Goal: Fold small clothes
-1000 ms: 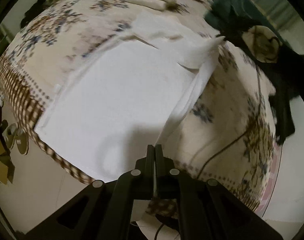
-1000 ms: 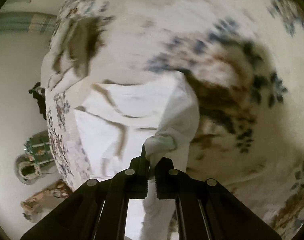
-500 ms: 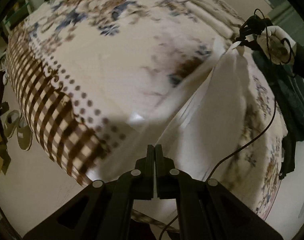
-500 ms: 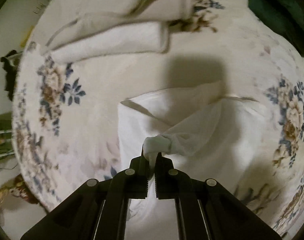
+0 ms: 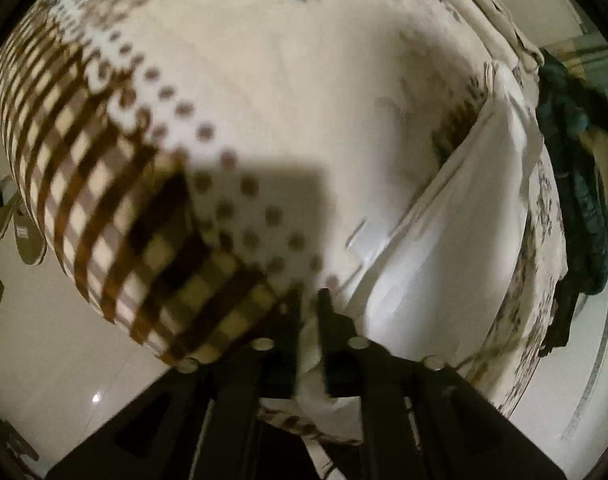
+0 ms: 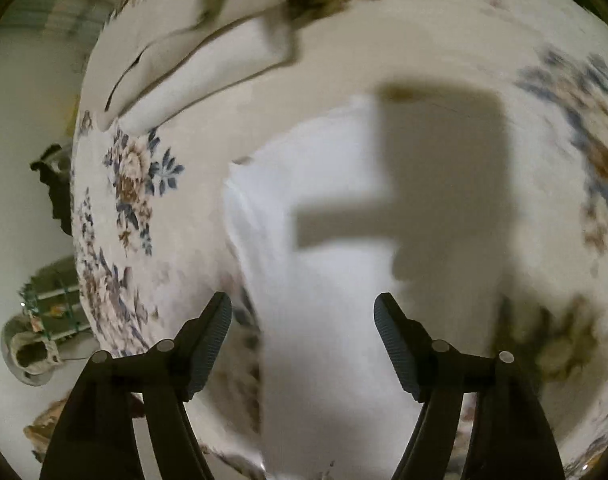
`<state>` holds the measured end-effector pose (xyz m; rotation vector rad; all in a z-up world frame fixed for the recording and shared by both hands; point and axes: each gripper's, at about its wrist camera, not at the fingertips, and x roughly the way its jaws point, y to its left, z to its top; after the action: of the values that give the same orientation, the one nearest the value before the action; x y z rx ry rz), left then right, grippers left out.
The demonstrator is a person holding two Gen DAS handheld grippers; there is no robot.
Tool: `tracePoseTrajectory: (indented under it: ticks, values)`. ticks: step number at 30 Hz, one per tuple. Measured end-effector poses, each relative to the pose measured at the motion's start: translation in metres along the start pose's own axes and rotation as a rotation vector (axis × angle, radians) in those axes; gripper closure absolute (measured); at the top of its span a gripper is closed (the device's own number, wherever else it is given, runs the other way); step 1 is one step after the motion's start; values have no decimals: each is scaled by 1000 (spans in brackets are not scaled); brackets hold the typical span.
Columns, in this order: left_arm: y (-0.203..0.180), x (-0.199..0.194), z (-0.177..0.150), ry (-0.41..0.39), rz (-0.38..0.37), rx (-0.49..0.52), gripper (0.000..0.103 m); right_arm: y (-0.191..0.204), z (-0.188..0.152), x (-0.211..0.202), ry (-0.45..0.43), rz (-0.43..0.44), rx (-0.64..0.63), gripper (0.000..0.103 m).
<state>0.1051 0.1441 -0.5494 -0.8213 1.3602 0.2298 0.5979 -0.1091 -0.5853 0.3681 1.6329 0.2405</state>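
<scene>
Ahead of left gripper [image 5: 310, 300]: bare bedspread [image 5: 263, 100].
Its right: dark clothes [image 5: 576, 168].
Under right gripper [image 6: 302, 312]: garment [image 6: 324, 240], flat.

garment [image 6: 324, 280] lies on the bed [image 6: 175, 208] — folded clothes [image 6: 207, 60] behind it.

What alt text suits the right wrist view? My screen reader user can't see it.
The right gripper, its fingers spread wide and empty, hovers over a white garment lying on a floral bedspread. The gripper's blocky shadow falls across the cloth, and folded pale fabric lies farther up the bed.
</scene>
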Motion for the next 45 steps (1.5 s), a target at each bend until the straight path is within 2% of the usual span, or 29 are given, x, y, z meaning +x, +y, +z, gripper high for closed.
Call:
tracePoseTrajectory:
  ticks: [1, 2, 3, 5, 9, 13, 16, 19, 20, 21, 22, 23, 24, 25, 29, 31, 33, 34, 35, 37, 38, 40, 42, 45]
  values:
    - [-6, -2, 8, -4, -22, 4, 78, -19, -10, -12, -9, 9, 22, 27]
    - [-11, -3, 14, -14, -31, 8, 59, -32, -17, -20, -15, 14, 35, 27]
    - [-23, -6, 28, -44, -51, 19, 46, -44, -22, -27, -23, 15, 44, 27]
    - [-45, -4, 53, -83, -101, 37, 41, -72, -28, -42, -61, 14, 47, 27]
    - [-112, 14, 115, -108, -163, 101, 41, -118, -18, -47, -83, 50, 41, 27]
    - [-193, 45, 189, -128, -203, 236, 41, -143, 12, -34, -122, 135, 68, 27]
    - [-248, 81, 232, -112, -194, 321, 43, -149, 38, -19, -140, 189, 88, 27]
    - [-287, 109, 263, -99, -165, 399, 44, -145, 61, -4, -135, 210, 78, 27]
    - [-296, 117, 268, -96, -148, 420, 48, -142, 68, 2, -126, 216, 73, 27]
    - [-302, 125, 273, -85, -137, 435, 74, -140, 72, 6, -122, 219, 69, 28]
    - [-308, 132, 278, -73, -124, 449, 90, -139, 75, 8, -121, 217, 66, 36]
    - [-311, 136, 281, -70, -107, 460, 102, -135, 78, 12, -122, 216, 60, 61]
    - [-315, 138, 284, -84, -106, 476, 101, -132, 80, 16, -120, 204, 56, 76]
    - [-314, 137, 286, -97, -115, 488, 102, -131, 82, 18, -118, 183, 52, 99]
    - [-316, 143, 304, -111, -123, 498, 102, -141, 88, 12, -186, 149, 100, 102]
    - [-309, 148, 315, -75, -164, 468, 102, -148, 92, 15, -166, 154, 135, 102]
    - [-297, 145, 323, -13, -245, 427, 100, -147, 93, 17, -120, 156, 132, 98]
    - [-294, 144, 326, 5, -257, 415, 98, -147, 93, 15, -107, 166, 130, 83]
    - [-289, 140, 328, 12, -269, 406, 93, -146, 93, 12, -102, 182, 121, 53]
    - [-279, 134, 331, 11, -340, 397, 65, -148, 93, 10, -111, 203, 120, 27]
    - [-274, 135, 332, 19, -369, 389, 35, -151, 94, 10, -110, 217, 124, 27]
    - [-268, 148, 335, 72, -432, 373, 32, -156, 96, 17, -97, 236, 137, 27]
    - [-271, 168, 338, 132, -462, 362, 32, -162, 98, 23, -82, 270, 148, 27]
    - [-290, 178, 335, 131, -466, 421, 32, -163, 103, 32, -88, 321, 156, 27]
